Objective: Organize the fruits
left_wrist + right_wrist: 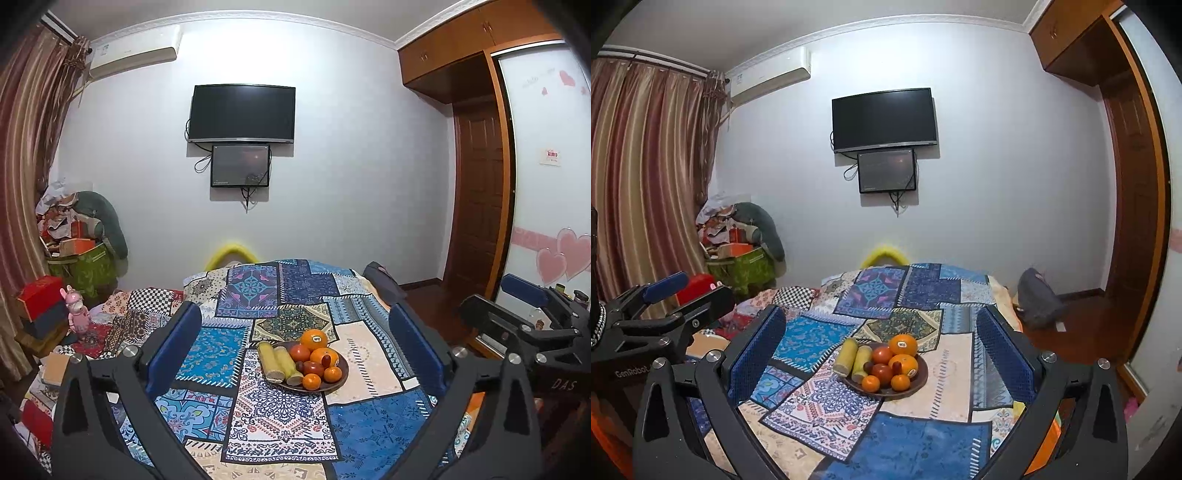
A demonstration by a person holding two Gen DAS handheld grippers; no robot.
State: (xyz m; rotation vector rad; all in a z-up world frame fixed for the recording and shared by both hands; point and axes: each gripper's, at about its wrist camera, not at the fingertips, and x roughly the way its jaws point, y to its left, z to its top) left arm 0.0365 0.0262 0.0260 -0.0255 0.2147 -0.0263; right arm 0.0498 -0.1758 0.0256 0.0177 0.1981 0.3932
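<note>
- A dark wooden bowl (341, 369) is sitting on a table covered with a patchwork tablecloth (369, 424) in blues, creams and greens.
- All the fruit in view is lying piled in this bowl; none is showing on the cloth around it.
- Two large oranges (314, 339) with stickers are sitting at the back and right of the pile. Small tangerines (311, 381) are sitting at the front edge. Dark red fruits (313, 368), perhaps tomatoes or apples, are filling the middle.
- Three pale yellow-green cut stalks (269, 360), likely sugarcane, are lying side by side on the bowl's left. Their long axes are running from near to far, roughly along the grippers' line of sight.
- The left gripper (295, 354) is hovering above the near table edge, its blue-padded fingers spread wide with nothing between them. The bowl is lying straight ahead, centred between the fingers.
- The right gripper (882, 354) is hovering likewise, jaws wide apart and holding nothing, with the bowl (919, 373) ahead and centred.
- Both grippers are looking about equally near the bowl, side by side.
- This scene would be fitting either fruit gathered into the bowl already, or a mixed pile awaiting sorting.
</note>
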